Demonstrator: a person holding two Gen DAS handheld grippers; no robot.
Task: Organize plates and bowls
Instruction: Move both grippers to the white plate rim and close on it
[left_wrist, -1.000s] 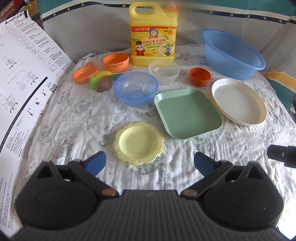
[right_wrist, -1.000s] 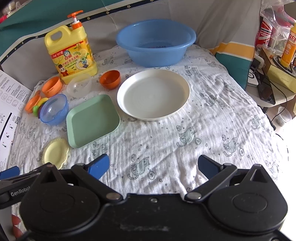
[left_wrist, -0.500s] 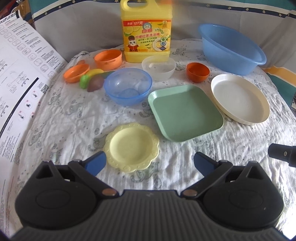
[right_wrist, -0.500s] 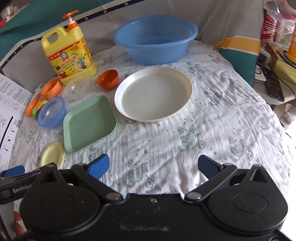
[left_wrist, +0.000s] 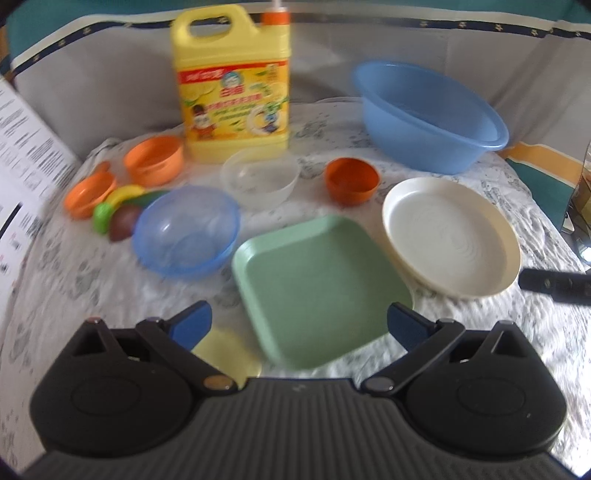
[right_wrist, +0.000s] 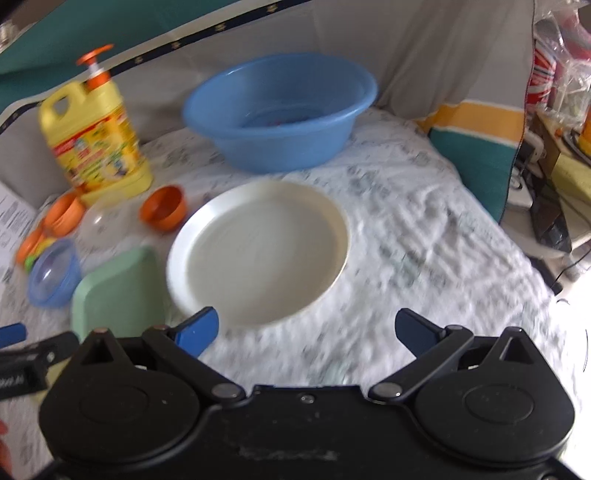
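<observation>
1. Both views blur and the dishes have swung closer than a second ago: both grippers are pushing in, so picking looks about to begin.
2. Left gripper is wide open, empty, over the green plate; the yellow plate has slid half under its body.
3. Right gripper gapes too, holding nothing, its left tip at the white plate rim.
4. Blue bowl, clear bowl and orange cups sit untouched; nothing is stacked.
5. Detergent jug: label too smeared to read.
</observation>
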